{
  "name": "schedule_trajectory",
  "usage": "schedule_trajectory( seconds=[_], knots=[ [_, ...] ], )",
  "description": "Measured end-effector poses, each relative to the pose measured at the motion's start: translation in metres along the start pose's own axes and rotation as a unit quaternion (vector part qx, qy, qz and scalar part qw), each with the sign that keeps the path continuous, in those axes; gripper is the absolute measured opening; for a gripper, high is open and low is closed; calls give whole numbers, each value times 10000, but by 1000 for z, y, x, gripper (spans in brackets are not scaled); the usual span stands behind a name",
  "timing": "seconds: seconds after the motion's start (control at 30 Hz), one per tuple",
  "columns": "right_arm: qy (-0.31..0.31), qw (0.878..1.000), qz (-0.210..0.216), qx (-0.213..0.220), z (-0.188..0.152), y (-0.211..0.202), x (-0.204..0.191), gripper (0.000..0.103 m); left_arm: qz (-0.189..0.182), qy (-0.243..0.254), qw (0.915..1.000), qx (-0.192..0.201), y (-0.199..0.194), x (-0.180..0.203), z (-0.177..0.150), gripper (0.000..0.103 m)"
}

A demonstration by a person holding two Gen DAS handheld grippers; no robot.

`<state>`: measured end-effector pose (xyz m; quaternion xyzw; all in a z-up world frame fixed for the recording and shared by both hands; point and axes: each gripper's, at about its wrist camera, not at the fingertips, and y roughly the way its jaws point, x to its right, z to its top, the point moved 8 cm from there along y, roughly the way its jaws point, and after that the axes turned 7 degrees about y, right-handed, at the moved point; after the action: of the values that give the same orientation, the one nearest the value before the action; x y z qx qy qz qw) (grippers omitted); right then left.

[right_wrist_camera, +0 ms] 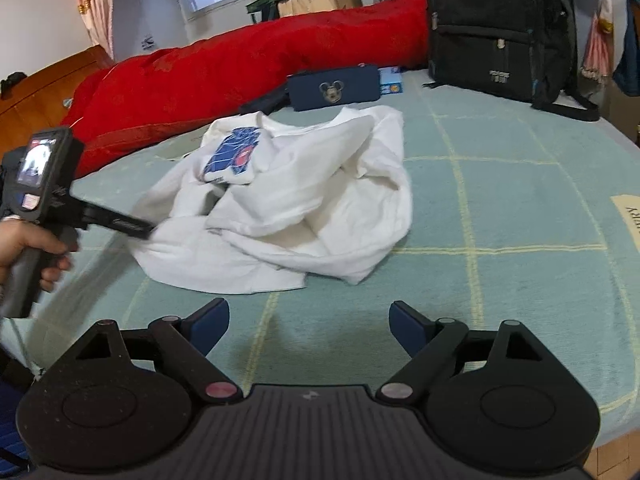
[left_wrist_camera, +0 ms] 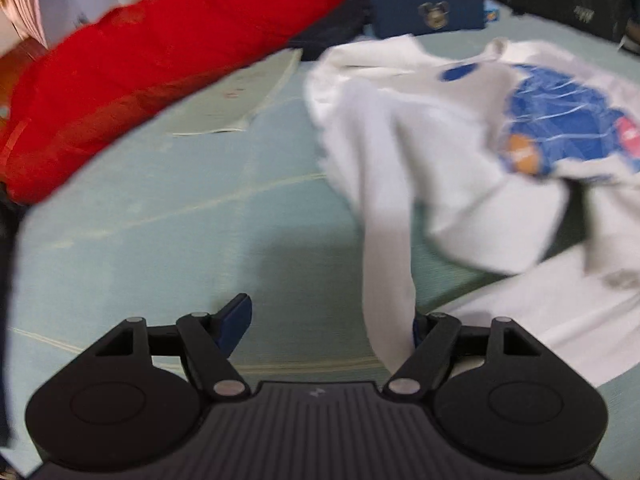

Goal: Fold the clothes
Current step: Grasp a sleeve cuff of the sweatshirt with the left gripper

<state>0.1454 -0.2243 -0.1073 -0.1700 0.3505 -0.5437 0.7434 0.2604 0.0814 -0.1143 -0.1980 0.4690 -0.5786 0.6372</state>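
Observation:
A crumpled white T-shirt point(right_wrist_camera: 304, 204) with a blue print point(right_wrist_camera: 234, 152) lies in a heap on the green checked bed sheet point(right_wrist_camera: 500, 208). In the left wrist view the shirt point(left_wrist_camera: 460, 152) fills the right side, and a strip of it hangs down against the right finger. My left gripper point(left_wrist_camera: 328, 324) is open, jaws wide apart, with that strip at its right side. A hand holds the left gripper point(right_wrist_camera: 40, 188), whose front end reaches the shirt's left edge. My right gripper point(right_wrist_camera: 310, 326) is open above bare sheet, just short of the shirt's near hem.
A long red quilt point(right_wrist_camera: 240, 64) runs along the far side of the bed. A navy pouch point(right_wrist_camera: 334, 88), a small blue box point(right_wrist_camera: 390, 80) and a black backpack point(right_wrist_camera: 500, 28) sit behind the shirt. A flat pale sheet of paper point(left_wrist_camera: 244, 96) lies by the quilt.

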Motion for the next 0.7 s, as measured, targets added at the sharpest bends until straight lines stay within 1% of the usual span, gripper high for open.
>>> schedule_trajectory(
  seconds=[0.07,0.17,0.27,0.37,0.4,0.43,0.5,0.6,0.7],
  knots=[
    [72,10000,18,39,2,-1,3,91,317,69,9994,-87,2,-20,-3,75],
    [116,9999,42,79,3,-2,5,91,672,96,9976,-95,2,-49,-1,75],
    [82,9999,28,88,4,-2,4,91,1136,145,9934,-73,3,-80,6,75],
    [85,9999,15,85,4,-1,4,91,1493,75,9887,-91,9,-114,15,75],
    [92,9999,-6,73,3,0,4,91,1510,4,9885,-122,12,-121,17,75],
    [97,9999,-24,61,3,1,4,91,1525,-68,9882,-153,14,-129,18,75],
    [93,9999,-42,30,2,3,3,91,1176,-223,9927,-121,17,-130,18,74],
    [46,10000,-47,-28,1,8,-1,91,756,-293,9966,166,4,-115,17,74],
    [-21,9999,-80,-77,0,12,-4,91,334,-362,9978,454,-9,-100,16,74]
  ],
)
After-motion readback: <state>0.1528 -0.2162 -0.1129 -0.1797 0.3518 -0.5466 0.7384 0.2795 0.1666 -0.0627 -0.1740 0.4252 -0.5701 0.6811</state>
